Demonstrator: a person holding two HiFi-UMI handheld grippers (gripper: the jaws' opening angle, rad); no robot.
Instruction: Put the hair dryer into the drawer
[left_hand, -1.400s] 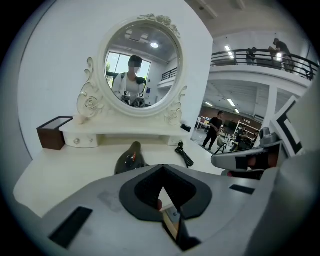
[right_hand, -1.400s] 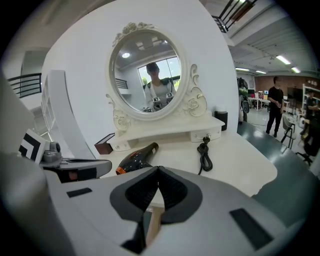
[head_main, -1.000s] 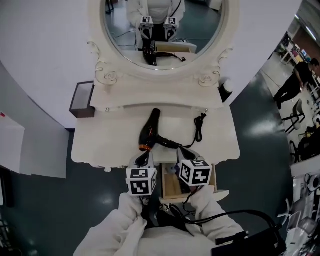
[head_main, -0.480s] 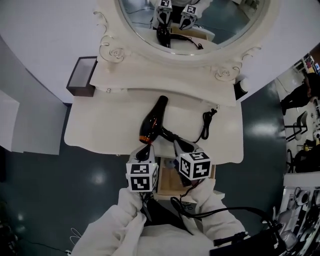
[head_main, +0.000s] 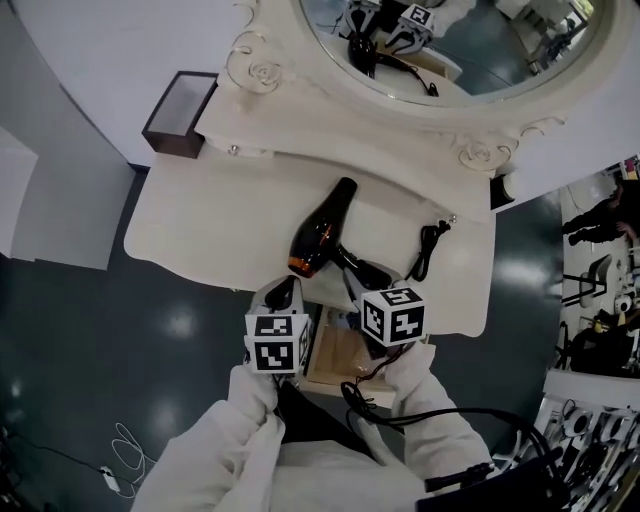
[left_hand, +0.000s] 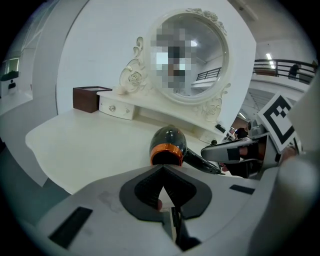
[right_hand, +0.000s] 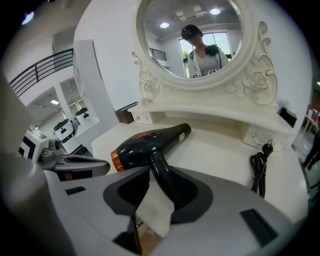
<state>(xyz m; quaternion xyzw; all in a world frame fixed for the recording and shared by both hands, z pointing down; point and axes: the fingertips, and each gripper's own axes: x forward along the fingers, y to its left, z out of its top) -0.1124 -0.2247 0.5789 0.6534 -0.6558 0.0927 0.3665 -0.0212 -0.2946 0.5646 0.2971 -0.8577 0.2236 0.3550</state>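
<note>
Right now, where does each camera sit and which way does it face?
Head view: on the person's head, looking steeply down at the vanity table, hair dryer and mirror; white sleeves, left tongs and right tongs show.
Left gripper view: on the left tongs, looking past their closed jaws over the dryer toward the mirror.
Right gripper view: on the right tongs, facing the mirror; its jaws have just been opening, the dryer's handle between them.
Shared: each gripper view shows the other tongs.
</note>
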